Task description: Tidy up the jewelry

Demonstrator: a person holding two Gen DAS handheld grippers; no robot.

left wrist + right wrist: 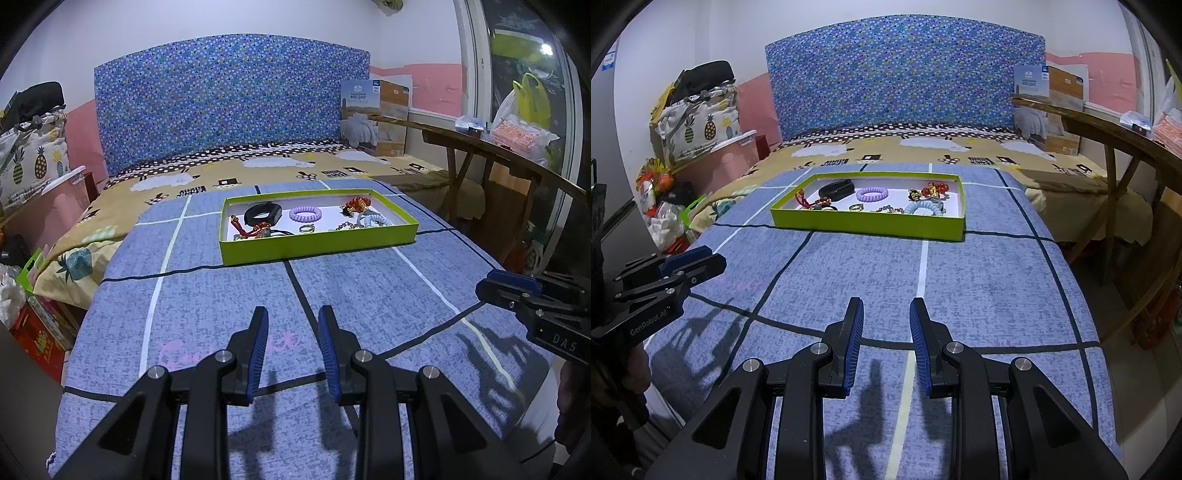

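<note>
Blue checked bed [207, 295]; green tray [317, 249] lies on it.

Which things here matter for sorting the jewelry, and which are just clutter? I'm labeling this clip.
Job:
green tray
purple coil hair tie
black band
red charms
light-blue scrunchie
left tongs
right tongs

Clutter:
cardboard box
pineapple bag
wooden bench

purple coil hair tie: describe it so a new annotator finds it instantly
On the blue checked bedspread sits a lime-green tray of jewelry. Near the tray's middle, toward the back wall, lies the purple coil hair tie, right of the black band. It is the only lilac spiral ring there.
</note>
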